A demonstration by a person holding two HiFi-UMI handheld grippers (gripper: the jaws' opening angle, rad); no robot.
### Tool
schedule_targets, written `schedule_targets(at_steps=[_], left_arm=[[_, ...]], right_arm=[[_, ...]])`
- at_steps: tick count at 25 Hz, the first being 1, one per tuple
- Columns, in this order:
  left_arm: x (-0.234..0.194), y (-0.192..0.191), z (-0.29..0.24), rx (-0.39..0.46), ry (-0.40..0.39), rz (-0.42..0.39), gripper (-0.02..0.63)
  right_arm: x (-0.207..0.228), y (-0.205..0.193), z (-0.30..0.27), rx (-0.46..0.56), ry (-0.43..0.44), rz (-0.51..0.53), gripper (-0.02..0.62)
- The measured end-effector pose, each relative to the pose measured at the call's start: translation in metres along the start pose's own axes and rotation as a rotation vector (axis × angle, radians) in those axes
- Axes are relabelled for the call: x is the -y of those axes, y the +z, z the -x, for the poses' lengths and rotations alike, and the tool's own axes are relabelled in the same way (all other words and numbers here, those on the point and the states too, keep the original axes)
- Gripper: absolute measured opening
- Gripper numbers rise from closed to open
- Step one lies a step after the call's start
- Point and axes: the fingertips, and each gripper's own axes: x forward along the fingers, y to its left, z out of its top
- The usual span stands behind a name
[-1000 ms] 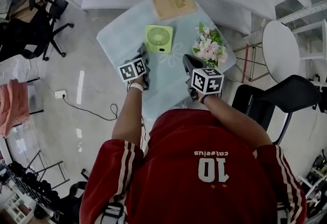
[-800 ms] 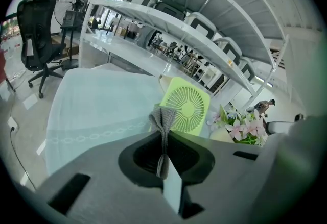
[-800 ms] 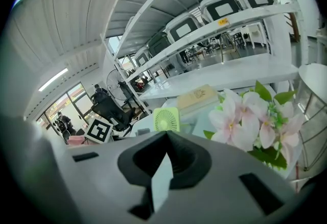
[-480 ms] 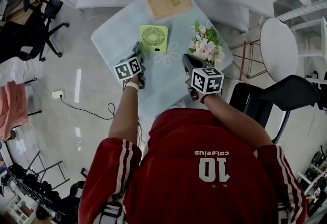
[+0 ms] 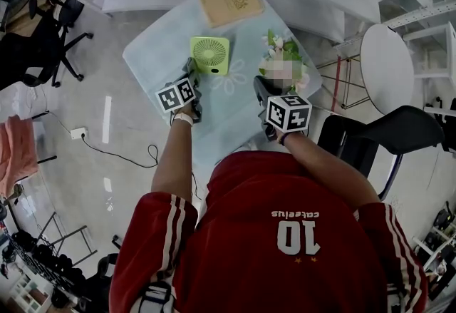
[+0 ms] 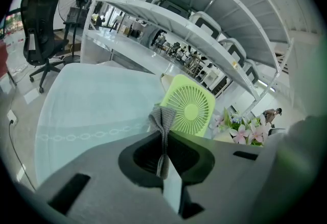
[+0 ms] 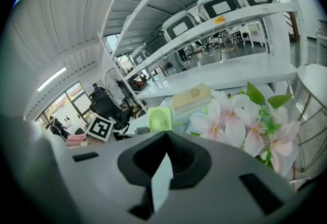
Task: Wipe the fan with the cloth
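Head view, bench (image 5: pixel 153 55), pale blue-green top: one fan (image 5: pixel 209 55), small, with a square lime-green casing, rounded corners and a round grille of fine radial slats. It stood near the middle, between a tan book (image 5: pixel 232 3) and the person. Pink flowers (image 7: pixel 240 121) stood to its right. Left gripper (image 5: pixel 191 70): jaws clamped on a grey cloth (image 6: pixel 162 116), whose bunched end was near the fan's grille; contact could not be told. Right gripper (image 5: pixel 261 85): jaws together, nothing between them.
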Motion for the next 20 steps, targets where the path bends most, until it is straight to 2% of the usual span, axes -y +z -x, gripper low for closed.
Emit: schedule_targets(at_steps=[11,20], left_arm=[[0.011,-0.001,-0.009,0.012,-0.017,0.05,0.023],[0.023,-0.005,-0.013,0.001,-0.035,0.051,0.023]], right_arm=[[0.005,-0.001,0.001,0.0,0.002,-0.003,0.002],[0.005,0.0,0.005,0.006,0.001,0.003,0.002]])
